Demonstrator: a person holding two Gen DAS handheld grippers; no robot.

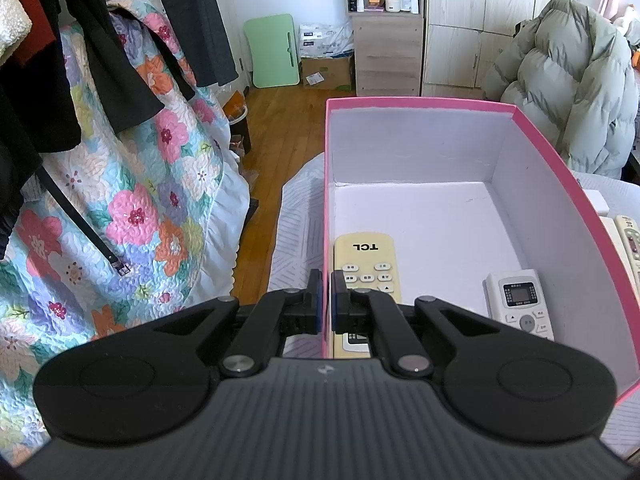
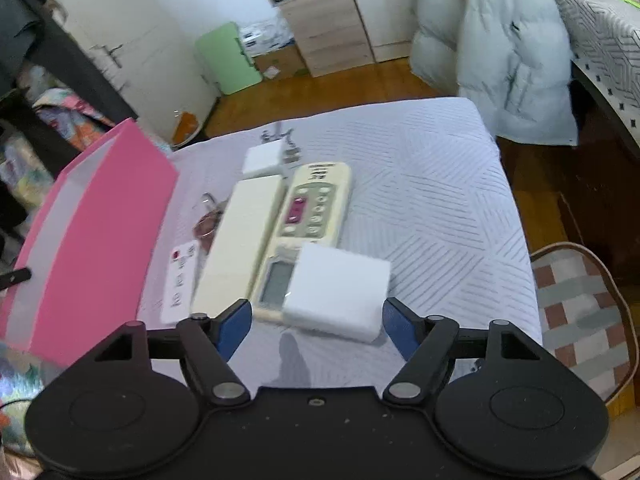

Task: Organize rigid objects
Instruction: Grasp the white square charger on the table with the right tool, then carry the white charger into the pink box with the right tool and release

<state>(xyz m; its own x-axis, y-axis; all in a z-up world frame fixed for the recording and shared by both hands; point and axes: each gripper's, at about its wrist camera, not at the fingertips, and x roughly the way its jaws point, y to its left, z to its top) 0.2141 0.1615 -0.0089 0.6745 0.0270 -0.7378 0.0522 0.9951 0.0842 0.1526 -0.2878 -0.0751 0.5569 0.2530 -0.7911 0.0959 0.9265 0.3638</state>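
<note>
**Right claw lining up on the white block**

I have the left gripper clamped on the left wall of the pink box, pads pinching the thin card between them, which steadies the box. Inside it lie two remotes: a yellowish TCL remote along the left wall and a white remote nearer the right wall.

My right gripper is spread wide and holds nothing. The white block sits just ahead, roughly between the fingertips but not touched by either pad. It rests partly on the lower end of a beige remote, tilted a little. Beside that lies a long cream remote, then a small flat white remote near the box's pink side, and a smaller white cube farther back.

I judge the block to be light and stiff, likely a plastic adapter with smooth, slippery faces. I would take it across its two flat sides, square on and low, so it does not twist out. Closing off-centre could nudge the beige remote beneath.
</note>
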